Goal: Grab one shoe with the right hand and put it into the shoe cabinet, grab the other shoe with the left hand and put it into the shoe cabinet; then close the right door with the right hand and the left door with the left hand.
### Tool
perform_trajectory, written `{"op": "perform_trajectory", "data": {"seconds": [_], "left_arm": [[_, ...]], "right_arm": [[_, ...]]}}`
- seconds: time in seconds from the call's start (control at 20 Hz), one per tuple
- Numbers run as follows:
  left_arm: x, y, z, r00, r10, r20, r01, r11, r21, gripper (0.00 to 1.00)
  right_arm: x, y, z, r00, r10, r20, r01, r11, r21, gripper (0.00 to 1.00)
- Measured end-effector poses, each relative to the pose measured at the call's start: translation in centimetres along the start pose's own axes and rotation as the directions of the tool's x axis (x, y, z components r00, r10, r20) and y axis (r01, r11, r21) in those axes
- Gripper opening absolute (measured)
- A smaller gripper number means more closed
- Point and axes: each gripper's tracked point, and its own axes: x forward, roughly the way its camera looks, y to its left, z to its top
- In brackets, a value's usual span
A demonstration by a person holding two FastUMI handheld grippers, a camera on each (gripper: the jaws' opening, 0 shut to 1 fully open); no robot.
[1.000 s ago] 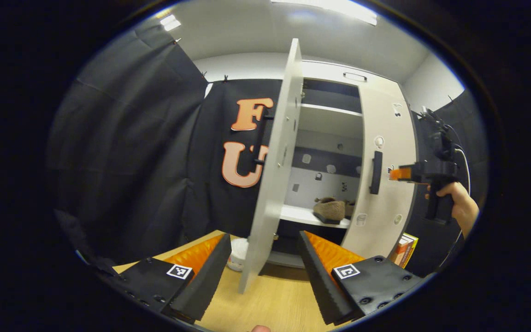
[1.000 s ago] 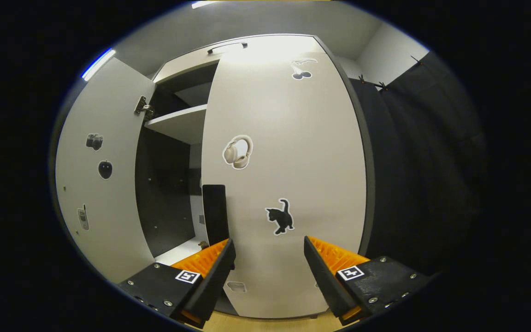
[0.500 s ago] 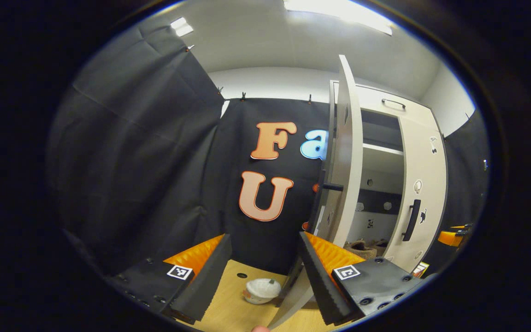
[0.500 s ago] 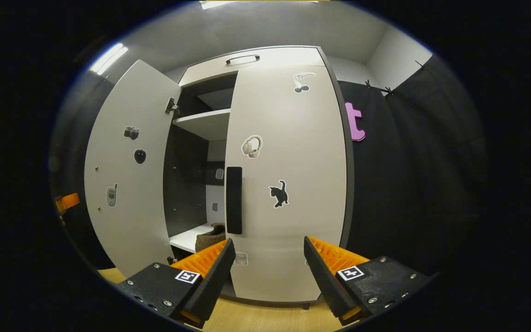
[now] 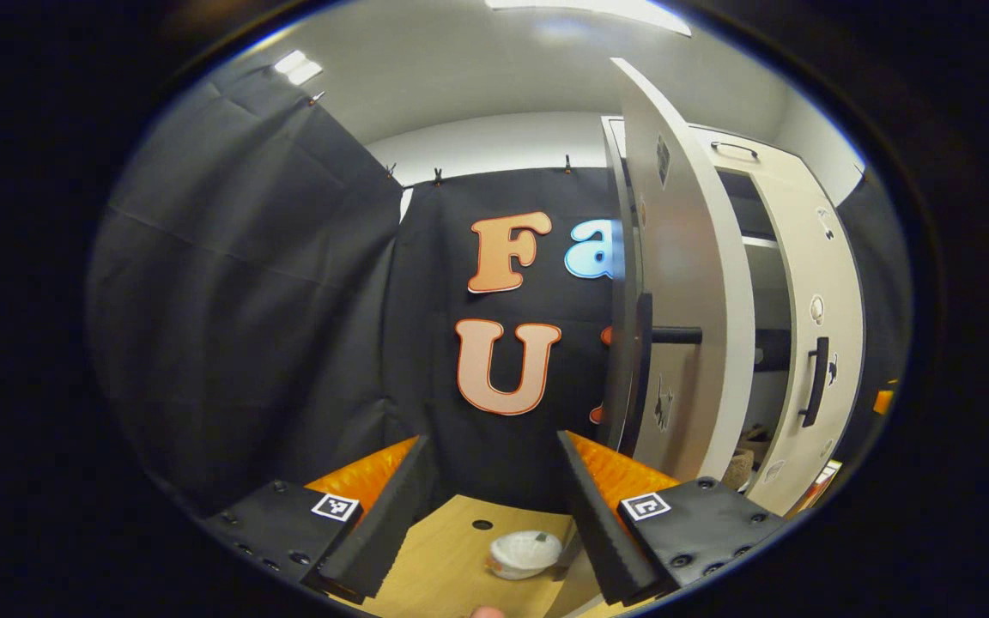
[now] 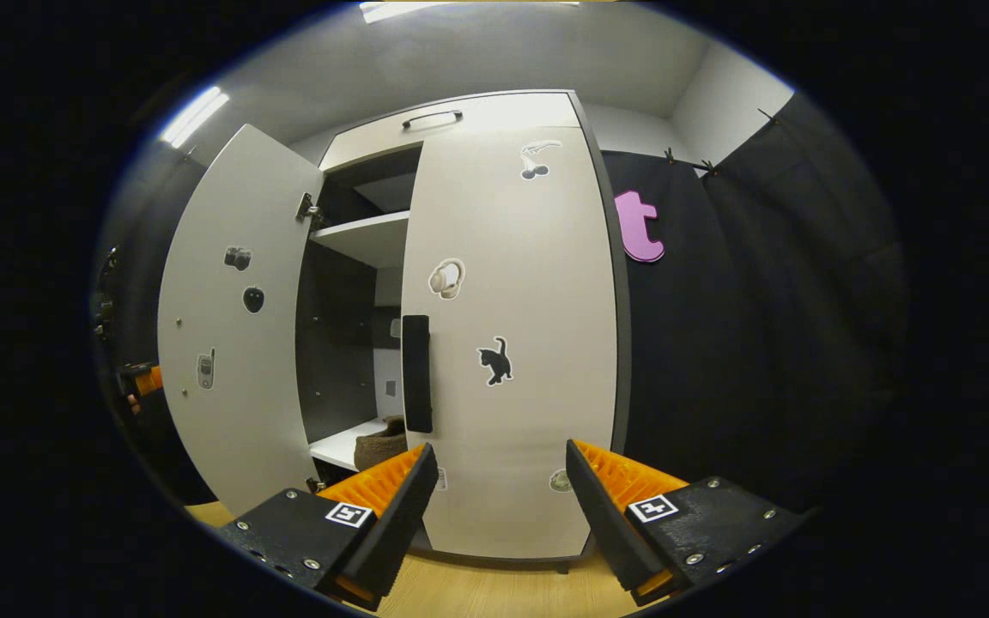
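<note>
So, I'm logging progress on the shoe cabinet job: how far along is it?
Done: a shoe sits on the shelf; the right door looks closed. In hand: the open left gripper is near the left door. Left: closing that open door. The second shoe can't be confirmed.

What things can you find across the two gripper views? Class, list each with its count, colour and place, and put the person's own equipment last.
Shoe cabinet: one, off-white, against the booth wall.
Right door: one, off-white with stickers and a dark handle, shut.
Left door: one, off-white with stickers, swung open.
Shelves: two, white, inside the cabinet, one high and one low.
Shoe: one seen, brown, on the lower shelf.
Bowl: one, white, on the wooden floor by the left door.
Left gripper: one, open, beside the left door's outer face.
Right gripper: one, open, facing the right door.
</note>
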Motion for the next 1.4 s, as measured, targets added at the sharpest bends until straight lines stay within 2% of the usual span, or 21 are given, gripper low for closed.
{"op": "perform_trajectory", "data": {"seconds": [0.1,0.15,0.2,0.25,0.3,0.35,0.5,0.55,0.6,0.7,0.75,0.8,0.9,0.95,1.05,1.1,1.15,1.2,1.3,1.4], "left_arm": [[-0.2,-0.9,-0.3,1.000,-0.022,-0.005,0.021,0.999,-0.026,0.97],[-0.5,-1.2,-0.3,1.000,-0.027,-0.006,0.027,0.999,-0.026,0.99],[-0.8,-1.8,-0.3,0.999,-0.036,-0.002,0.036,0.999,-0.019,0.95],[-1.2,-2.7,-0.1,0.999,-0.052,0.001,0.052,0.999,-0.008,0.99],[-1.5,-3.6,-0.1,0.998,-0.068,0.001,0.068,0.998,-0.005,0.99],[-1.8,-4.7,-0.3,0.996,-0.092,-0.002,0.092,0.996,-0.003,0.91],[-2.2,-8.9,-0.5,0.982,-0.188,-0.001,0.188,0.982,-0.009,0.92],[-2.4,-10.1,-0.7,0.977,-0.214,-0.008,0.214,0.977,-0.021,0.95],[-2.4,-11.5,-1.0,0.970,-0.242,-0.014,0.241,0.970,-0.032,0.92],[-2.0,-14.1,-1.3,0.956,-0.292,-0.023,0.291,0.956,-0.046,0.99],[-1.8,-15.3,-1.3,0.948,-0.318,-0.026,0.317,0.947,-0.040,0.92],[-1.7,-16.2,-1.3,0.941,-0.338,-0.028,0.337,0.941,-0.029,0.92],[-1.6,-17.7,-0.4,0.935,-0.354,-0.011,0.354,0.935,-0.009,0.92],[-1.6,-18.6,-0.5,0.929,-0.369,-0.009,0.369,0.929,-0.005,0.95],[-1.6,-20.3,-0.7,0.917,-0.400,-0.018,0.400,0.917,-0.004,0.95],[-1.6,-21.1,-0.9,0.913,-0.406,-0.025,0.406,0.914,-0.009,0.92],[-1.5,-22.0,-1.3,0.909,-0.416,-0.028,0.415,0.909,-0.020,0.99],[-1.4,-23.1,-1.4,0.903,-0.428,-0.031,0.427,0.904,-0.034,0.95],[-0.8,-25.0,-2.2,0.892,-0.450,-0.038,0.448,0.893,-0.046,0.99],[0.2,-25.9,-3.0,0.894,-0.446,-0.049,0.445,0.895,-0.030,0.99]], "right_arm": [[0.3,-0.4,0.4,1.000,-0.009,0.003,0.009,1.000,0.001,0.93],[0.4,-0.4,0.5,1.000,-0.010,0.005,0.010,1.000,0.004,0.93],[0.5,-0.5,0.7,1.000,-0.012,0.010,0.012,1.000,0.006,0.93],[0.5,-0.4,0.8,1.000,-0.013,0.012,0.013,1.000,0.005,0.92],[0.5,-0.3,0.7,1.000,-0.012,0.012,0.012,1.000,-0.001,0.92],[0.5,-0.3,0.6,1.000,-0.013,0.010,0.013,1.000,-0.009,0.92],[0.3,-0.2,0.4,1.000,-0.014,0.004,0.014,0.999,-0.034,0.93],[0.2,-0.3,0.4,1.000,-0.014,0.002,0.014,0.999,-0.035,0.92],[-0.1,-0.5,0.4,1.000,-0.018,0.001,0.018,0.999,-0.035,0.92],[-0.3,-1.2,0.4,0.999,-0.034,0.005,0.034,0.999,-0.032,0.93],[-0.3,-1.4,0.5,0.999,-0.040,0.008,0.040,0.999,-0.023,0.93],[-0.5,-1.6,0.6,0.999,-0.045,0.011,0.045,0.999,-0.011,0.93],[-0.6,-2.1,0.6,0.999,-0.052,0.010,0.051,0.999,0.010,0.93],[-0.7,-2.3,0.5,0.998,-0.057,0.008,0.057,0.998,0.013,0.93],[-0.8,-2.9,0.3,0.998,-0.070,0.005,0.070,0.998,0.003,0.93],[-0.9,-3.1,0.2,0.997,-0.075,0.003,0.075,0.997,0.001,0.93],[-1.1,-3.1,0.1,0.997,-0.074,0.001,0.074,0.997,0.003,0.93],[-1.2,-3.2,0.0,0.997,-0.073,-0.003,0.073,0.997,0.006,0.92],[-1.4,-3.4,-0.1,0.997,-0.075,-0.006,0.075,0.997,0.003,0.93],[-1.7,-3.4,-0.2,0.997,-0.074,-0.006,0.074,0.997,0.001,0.92]]}}
